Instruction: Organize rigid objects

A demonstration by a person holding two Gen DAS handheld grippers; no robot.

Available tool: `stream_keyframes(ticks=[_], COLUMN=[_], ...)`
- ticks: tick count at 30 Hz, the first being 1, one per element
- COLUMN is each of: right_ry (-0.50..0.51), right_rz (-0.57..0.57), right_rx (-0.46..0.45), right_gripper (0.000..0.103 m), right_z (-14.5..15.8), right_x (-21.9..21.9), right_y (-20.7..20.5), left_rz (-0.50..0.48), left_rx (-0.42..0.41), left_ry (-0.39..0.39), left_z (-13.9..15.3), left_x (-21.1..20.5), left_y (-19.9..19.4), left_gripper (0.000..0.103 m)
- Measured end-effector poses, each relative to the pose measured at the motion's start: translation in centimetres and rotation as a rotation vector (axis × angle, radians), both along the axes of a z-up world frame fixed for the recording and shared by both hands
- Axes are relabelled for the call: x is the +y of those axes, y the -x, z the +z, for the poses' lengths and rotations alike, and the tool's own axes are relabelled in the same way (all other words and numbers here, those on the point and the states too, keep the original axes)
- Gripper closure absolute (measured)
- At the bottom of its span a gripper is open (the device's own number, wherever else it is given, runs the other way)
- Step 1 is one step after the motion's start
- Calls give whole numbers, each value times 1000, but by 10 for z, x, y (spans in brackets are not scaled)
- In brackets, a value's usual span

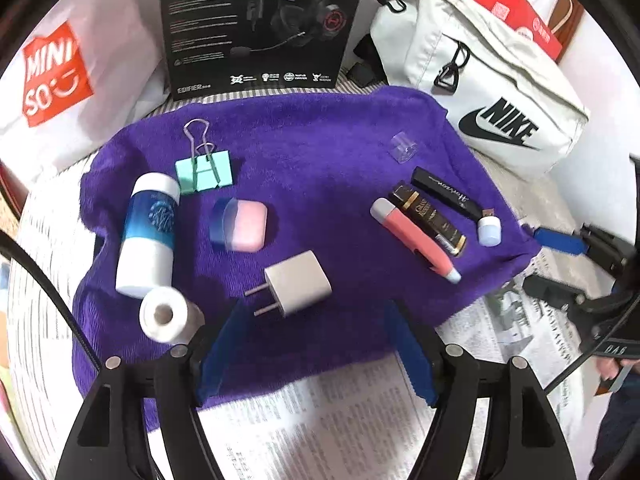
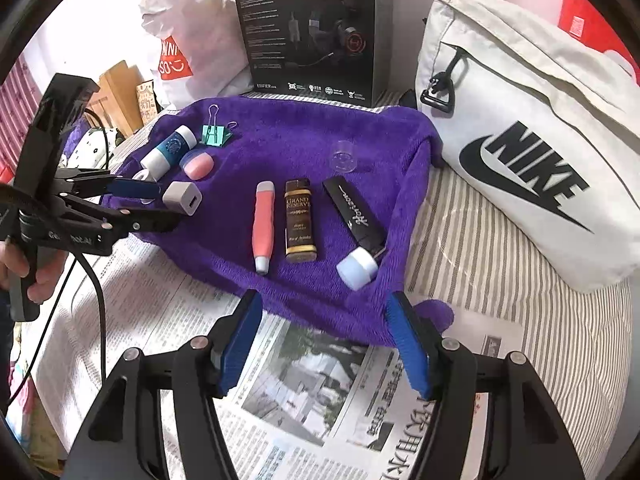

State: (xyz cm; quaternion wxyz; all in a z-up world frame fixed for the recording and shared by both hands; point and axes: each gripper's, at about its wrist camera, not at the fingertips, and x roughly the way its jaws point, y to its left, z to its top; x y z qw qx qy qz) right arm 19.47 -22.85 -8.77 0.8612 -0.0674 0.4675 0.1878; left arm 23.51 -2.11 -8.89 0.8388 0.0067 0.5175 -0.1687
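Left wrist view. The left gripper (image 1: 316,344) hovers over the near edge of the purple towel (image 1: 320,136), its blue pads apart and holding nothing. The white charger plug (image 1: 298,290) lies just ahead of the pads, at about 12 o'clock, prongs pointing toward 8 o'clock. At 10 o'clock lie a white roll (image 1: 166,314), a blue-and-white bottle (image 1: 148,236), a pink-and-blue case (image 1: 240,224) and a mint binder clip (image 1: 204,172). At 1 to 2 o'clock a row is already formed: pink pen (image 1: 412,238), brown tube (image 1: 430,220), black stick (image 1: 446,192) and a small pale-blue jar (image 1: 490,230). A clear cap (image 1: 402,146) sits alone behind them.

Right wrist view. The right gripper (image 2: 324,344) hangs over the newspaper (image 2: 320,400), just short of the towel's near edge, fingers spread and empty. The row stands at 12 o'clock: pen, tube and stick lying parallel, with the jar touching the stick's near end. At 10 o'clock the other gripper points at the charger plug, one blue pad close beside it; whether it touches cannot be told.

Assessment. Sorting appears partway done: the right group is aligned, the left group is loose. The step in hand is judged to be the pick-up of the plug. The next move calls for the left pads to straddle the plug's flat sides, clear of the prongs and the roll beside it, then close.
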Motion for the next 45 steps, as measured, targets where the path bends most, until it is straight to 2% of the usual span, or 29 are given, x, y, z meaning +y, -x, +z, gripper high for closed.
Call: stream_keyframes(ticks=[3,5,8,14,18,22,27,32,37,45], right_ry=[-9,-6,-9,-21,-29,-19,-24,-49,-15,-34], right_rz=[-10,-19,-25,-61,-99,-150,-205,-251,-291,-339], right_rx=[9,5,10,38,44,22,11,-3,-53,-70], right_gripper=[34,28,24,15,11,0,0,0,0,0], right_z=[-1,-1,0,-4,-7,-6,0,12,29,38], right_x=[-1,0,1,4,5,6,6,4,4,-1], right_y=[5,9,14,25,34,44,60,74,93,115], left_rz=[-8,-11,-20,-16,21,78,156,211,234,245], left_rx=[24,2,-26,-24,-38,-41,-117,-140,-149,-180], left_ry=[40,19,-16,-4,-17,-5,-70,-24,-9,-24], left_z=[1,3,9,16,18,20,29,33,32,36], left_x=[1,-1,-5,-4,4,18,34,45,47,41], left_y=[9,17,27,51,71,84,106,122,136,154], left_gripper=[25,22,19,14,10,6,0,0,0,0])
